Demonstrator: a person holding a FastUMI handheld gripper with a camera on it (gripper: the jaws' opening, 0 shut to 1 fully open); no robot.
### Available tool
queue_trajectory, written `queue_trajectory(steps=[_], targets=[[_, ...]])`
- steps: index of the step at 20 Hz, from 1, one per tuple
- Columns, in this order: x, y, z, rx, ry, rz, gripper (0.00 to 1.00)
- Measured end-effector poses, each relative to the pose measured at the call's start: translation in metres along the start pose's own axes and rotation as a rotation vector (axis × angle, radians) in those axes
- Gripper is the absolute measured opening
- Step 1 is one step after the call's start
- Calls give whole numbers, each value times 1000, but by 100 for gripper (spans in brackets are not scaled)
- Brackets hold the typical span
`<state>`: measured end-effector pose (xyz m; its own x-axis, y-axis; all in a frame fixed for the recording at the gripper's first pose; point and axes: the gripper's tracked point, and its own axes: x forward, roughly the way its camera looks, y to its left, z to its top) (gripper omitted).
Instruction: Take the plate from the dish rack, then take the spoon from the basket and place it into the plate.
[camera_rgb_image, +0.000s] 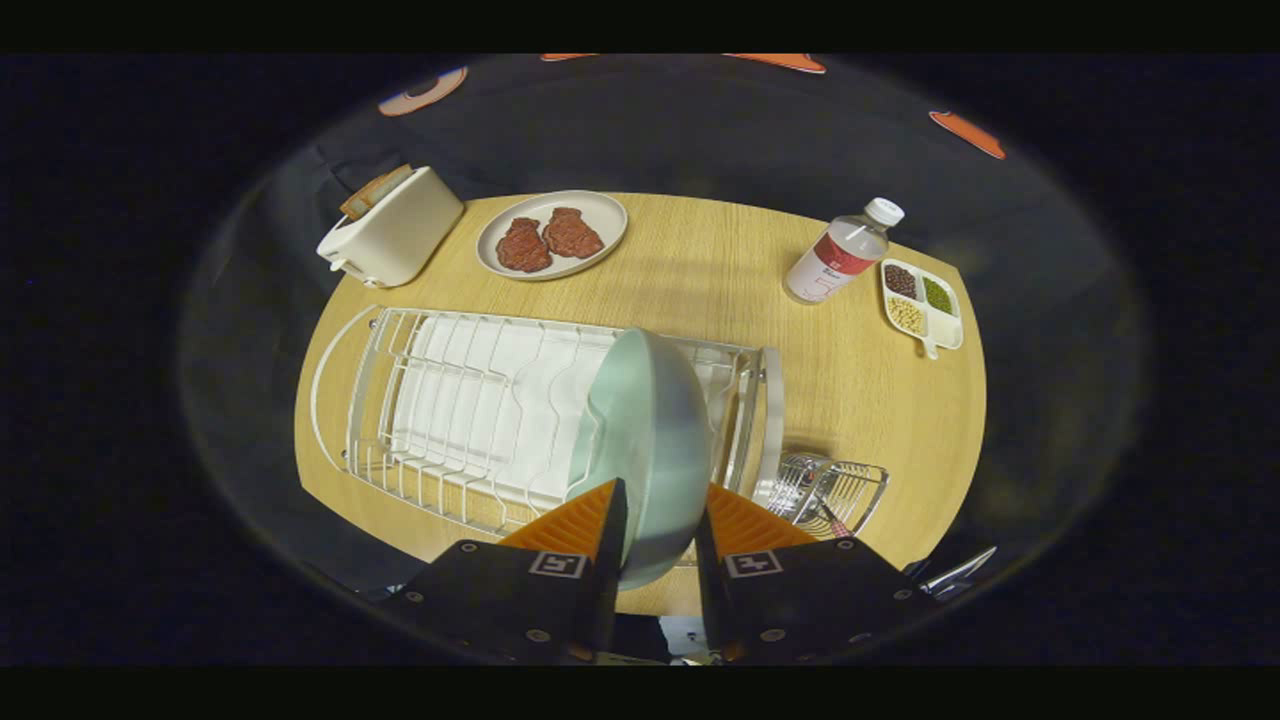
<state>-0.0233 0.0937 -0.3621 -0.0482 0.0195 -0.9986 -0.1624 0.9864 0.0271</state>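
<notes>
the gripper (660, 520) at the bottom centre of the frame is partly spread, its two fingers pinching the lower edge of the one pale green plate (645, 440). the plate stands on edge, tilted, its long axis running from the fingers up toward the frame's centre, over the right end of the single white wire dish rack (450, 400) on the round wooden worktop (720, 270). just right of the rack sits one wire basket (830, 490); the spoon in it is hard to make out. farther up: one toaster (395, 235), one plate of two meat pieces (552, 235), one bottle (840, 252), one divided dish (925, 305).
</notes>
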Motion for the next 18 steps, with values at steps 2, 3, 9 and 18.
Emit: queue_trajectory(steps=[2,3,9,18], targets=[[-2,-4,-1,20,11,-25,32],[-4,-7,1,36,11,-37,30],[-21,-23,10,85,-13,-110,22],[-67,-28,25,120,-101,-95,20]])
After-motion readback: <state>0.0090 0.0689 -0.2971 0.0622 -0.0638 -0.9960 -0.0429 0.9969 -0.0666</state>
